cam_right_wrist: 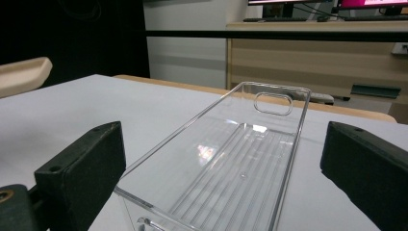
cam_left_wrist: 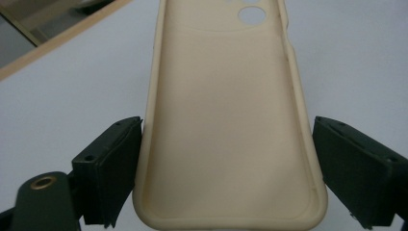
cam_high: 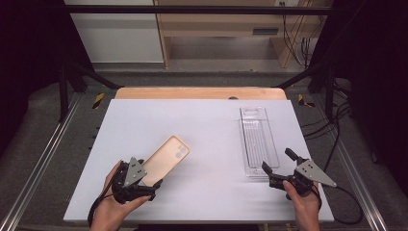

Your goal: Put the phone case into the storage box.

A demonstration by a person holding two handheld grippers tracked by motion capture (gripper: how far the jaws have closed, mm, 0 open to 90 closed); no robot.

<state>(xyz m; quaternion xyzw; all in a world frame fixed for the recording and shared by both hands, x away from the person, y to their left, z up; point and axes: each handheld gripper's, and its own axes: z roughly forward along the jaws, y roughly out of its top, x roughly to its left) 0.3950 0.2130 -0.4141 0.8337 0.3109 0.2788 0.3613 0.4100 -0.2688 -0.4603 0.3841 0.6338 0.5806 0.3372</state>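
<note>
A beige phone case (cam_high: 167,157) lies slanted at the table's front left, hollow side up, with its camera cut-outs at the far end. My left gripper (cam_high: 148,182) is shut on its near end. In the left gripper view both jaws press the long sides of the phone case (cam_left_wrist: 226,120), where the left gripper (cam_left_wrist: 227,124) holds it. A clear plastic tray (cam_high: 257,139) lies lengthwise at the right. My right gripper (cam_high: 277,159) stands open at its near right corner. In the right gripper view the near end of the tray (cam_right_wrist: 226,163) sits between the wide-apart jaws of the right gripper (cam_right_wrist: 222,129), untouched.
The white table top (cam_high: 211,159) ends in a wooden strip (cam_high: 199,93) at the back. Black frame bars and cables stand off both sides. The phone case's tip (cam_right_wrist: 21,74) shows at the far left of the right gripper view.
</note>
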